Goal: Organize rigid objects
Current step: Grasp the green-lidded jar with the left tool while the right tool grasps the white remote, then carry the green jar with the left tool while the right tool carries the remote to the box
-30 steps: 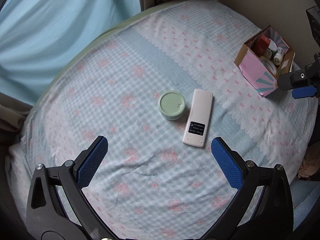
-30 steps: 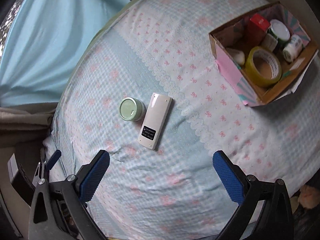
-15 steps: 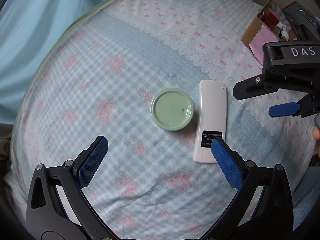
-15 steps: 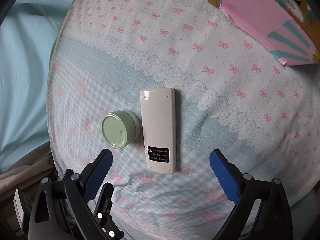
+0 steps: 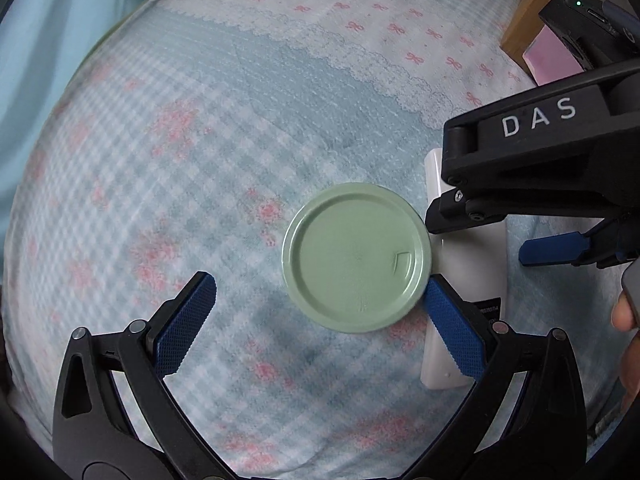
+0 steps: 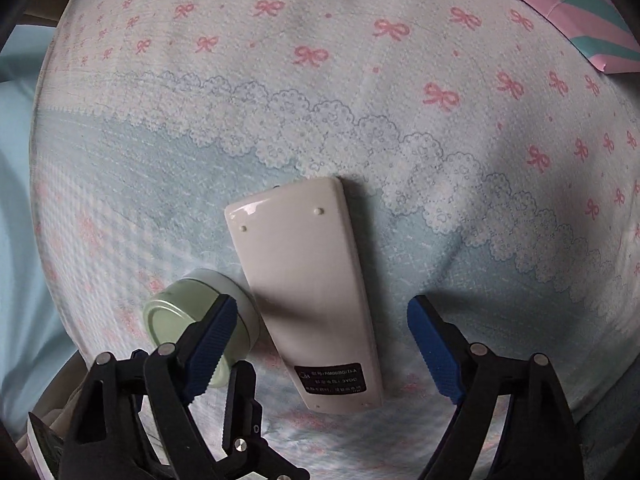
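From the left wrist view, the left gripper (image 5: pixel 316 304) hangs over the bed cover (image 5: pixel 200 120) and points down at a round green tin (image 5: pixel 357 257). The jaws are wide open and hold nothing. The tin sits between them, but not in the middle: its edge is touching or almost touching the right-side pad, and there is a big gap to the left-side pad. Just past that right-side pad lies the white remote (image 5: pixel 472 268), right beside the tin. The right gripper (image 5: pixel 492 236) reaches in from the right, over the remote. A bit of the cardboard box (image 5: pixel 532 36) with pink paper shows far off at the top right.

From the right wrist view, the right gripper (image 6: pixel 320 344) is open too, and its jaws have just been closing in. The remote (image 6: pixel 310 288) lies flat with its back up, between the two pads. Neither pad touches it yet. The remote's long side points away from the gripper, leaning a little to the left, so the jaws would squeeze it across its narrow sides. The tin (image 6: pixel 188 312) sits just outside the left-side pad and is partly hidden behind it. A corner of the pink box (image 6: pixel 576 4) shows far off at the top right.

I think each hand has its own thing. The left one looks nearer the tin and the right one nearer the remote. The tin and remote sit so close that a pad could bump the wrong one.
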A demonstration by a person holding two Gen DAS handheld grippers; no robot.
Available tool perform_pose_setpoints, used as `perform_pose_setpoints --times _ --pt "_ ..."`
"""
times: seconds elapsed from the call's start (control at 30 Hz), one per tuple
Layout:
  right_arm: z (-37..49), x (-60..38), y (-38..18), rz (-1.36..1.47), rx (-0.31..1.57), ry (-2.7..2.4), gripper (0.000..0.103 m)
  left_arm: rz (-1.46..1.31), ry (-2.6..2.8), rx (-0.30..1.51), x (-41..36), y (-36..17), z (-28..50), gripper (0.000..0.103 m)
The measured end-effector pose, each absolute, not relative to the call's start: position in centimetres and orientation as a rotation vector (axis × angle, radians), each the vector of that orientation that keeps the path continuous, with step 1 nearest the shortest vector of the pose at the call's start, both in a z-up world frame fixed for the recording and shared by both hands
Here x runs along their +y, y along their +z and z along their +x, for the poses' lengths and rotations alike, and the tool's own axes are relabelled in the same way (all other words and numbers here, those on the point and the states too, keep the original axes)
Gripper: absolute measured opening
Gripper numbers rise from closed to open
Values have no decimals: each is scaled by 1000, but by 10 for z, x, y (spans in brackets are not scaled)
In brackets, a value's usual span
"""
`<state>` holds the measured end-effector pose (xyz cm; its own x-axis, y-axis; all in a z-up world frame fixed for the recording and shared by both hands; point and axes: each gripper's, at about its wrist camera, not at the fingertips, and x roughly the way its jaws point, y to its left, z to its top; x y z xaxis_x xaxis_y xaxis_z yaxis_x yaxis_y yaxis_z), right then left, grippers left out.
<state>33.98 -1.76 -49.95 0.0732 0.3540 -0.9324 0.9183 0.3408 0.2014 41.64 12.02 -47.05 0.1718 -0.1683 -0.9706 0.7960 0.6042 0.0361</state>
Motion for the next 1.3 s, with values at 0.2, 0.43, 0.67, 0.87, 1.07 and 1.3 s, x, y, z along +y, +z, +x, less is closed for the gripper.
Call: perform_pose_setpoints --times 0.2,0.43,0.67,0.87,1.07,1.3 --pt "344 -8 -508 1218 1507 -676 69 589 -781 1198 110 -482 420 94" --pt "351 5 -519 1177 1537 -733 63 567 -847 1206 103 -493 410 69" --pt "360 21 -519 1126 1523 -732 58 557 -829 1200 120 -486 411 68" --pt "359 30 -508 1090 1488 -683 58 530 -780 1214 142 -481 421 68" --pt "371 35 -490 1025 1477 -624 57 484 -716 1222 165 -463 425 68" --pt "394 44 -454 899 1411 -478 57 408 -616 1201 190 -424 422 68"
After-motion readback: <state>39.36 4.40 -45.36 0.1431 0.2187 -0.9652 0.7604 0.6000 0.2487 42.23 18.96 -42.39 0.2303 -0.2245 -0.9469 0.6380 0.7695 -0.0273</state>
